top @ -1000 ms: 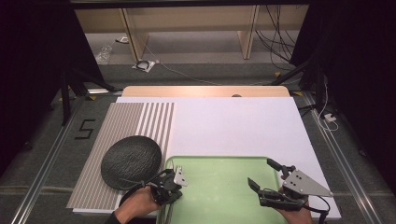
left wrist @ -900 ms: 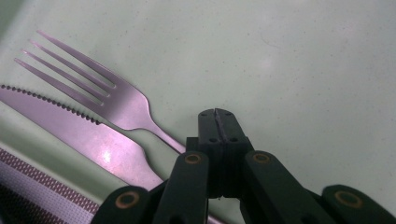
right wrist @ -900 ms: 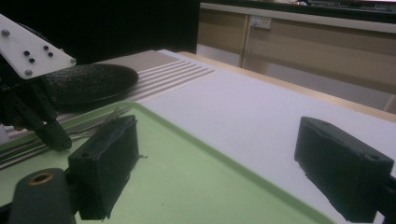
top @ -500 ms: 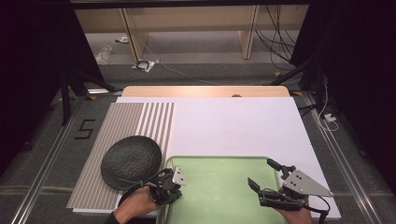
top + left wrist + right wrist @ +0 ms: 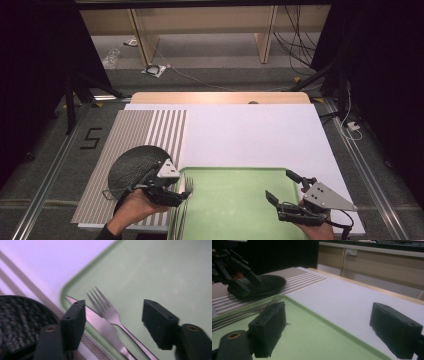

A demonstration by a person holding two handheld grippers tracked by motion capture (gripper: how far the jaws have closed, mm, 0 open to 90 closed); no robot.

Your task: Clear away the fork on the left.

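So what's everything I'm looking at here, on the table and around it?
tray: one, pale green, near edge of the table, middle
fork: one, silver metal, lying in the tray's left end
knife: one, silver metal, lying beside the fork, on the side nearer the tray's left rim
plate: one, black and textured, on the striped mat left of the tray
striped mat: one, grey and white, left part of the table
white sheet: one, covering most of the table
cables: several, dark, on the floor beyond the table
left claw: one, black, jaws just opened and apart above the cutlery, nothing gripped
right claw: one, black, jaws apart over the tray's right end, empty
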